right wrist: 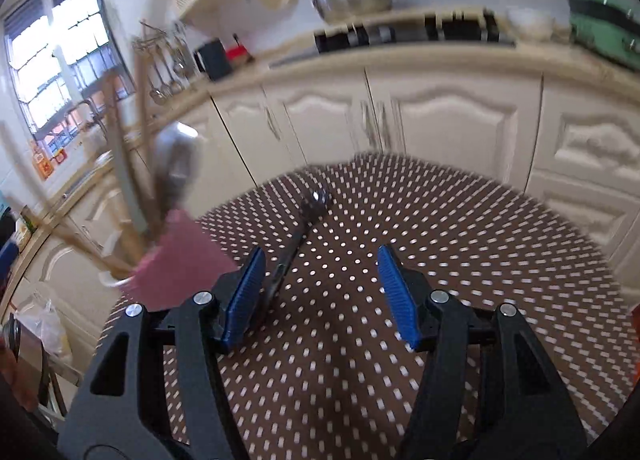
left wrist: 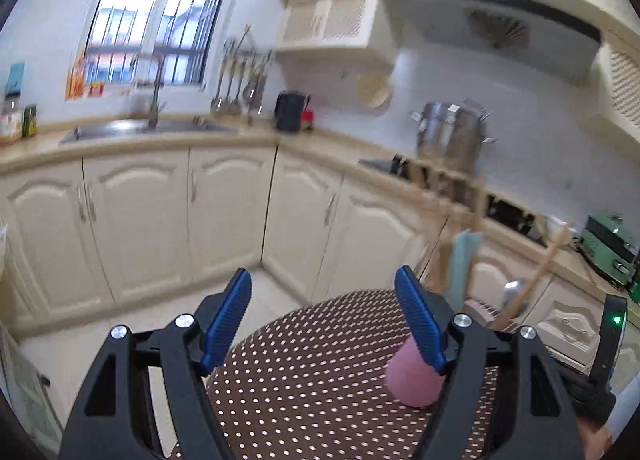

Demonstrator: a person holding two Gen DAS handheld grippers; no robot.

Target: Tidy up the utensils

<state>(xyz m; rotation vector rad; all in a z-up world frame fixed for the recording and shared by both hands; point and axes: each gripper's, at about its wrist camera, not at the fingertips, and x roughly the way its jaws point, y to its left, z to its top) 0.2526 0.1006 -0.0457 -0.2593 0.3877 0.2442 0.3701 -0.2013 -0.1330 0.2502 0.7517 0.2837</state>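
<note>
Cream kitchen cabinets wrap the room on two sides, with a sink under the window at 10 o'clock in the left wrist view and a steel pot on the counter at 2 o'clock. Round table with a brown polka-dot cloth sits in the middle; its curved far edge stops short of the cabinets, with a strip of pale tile floor between.

Left gripper hovers over the table's near-left edge, blue pads wide apart, nothing between them. Pink rounded object lies on the cloth just behind its right finger at 5 o'clock, partly hidden; contact unclear.

Right gripper is low over the cloth, jaws spread, holding nothing. Black ladle lies flat on the table, bowl toward 12 o'clock, handle running back under the left pad; touching or just beside, cannot tell. Cloth from 1 to 4 o'clock is bare dots out to the rim.

Utensil holder stands at the table's left edge at 9 o'clock in the right wrist view, blurred. Wooden handles, a metal spoon and a pink spatula stick up out of it, leaning. The same cluster shows at 3 o'clock from the left wrist.
</note>
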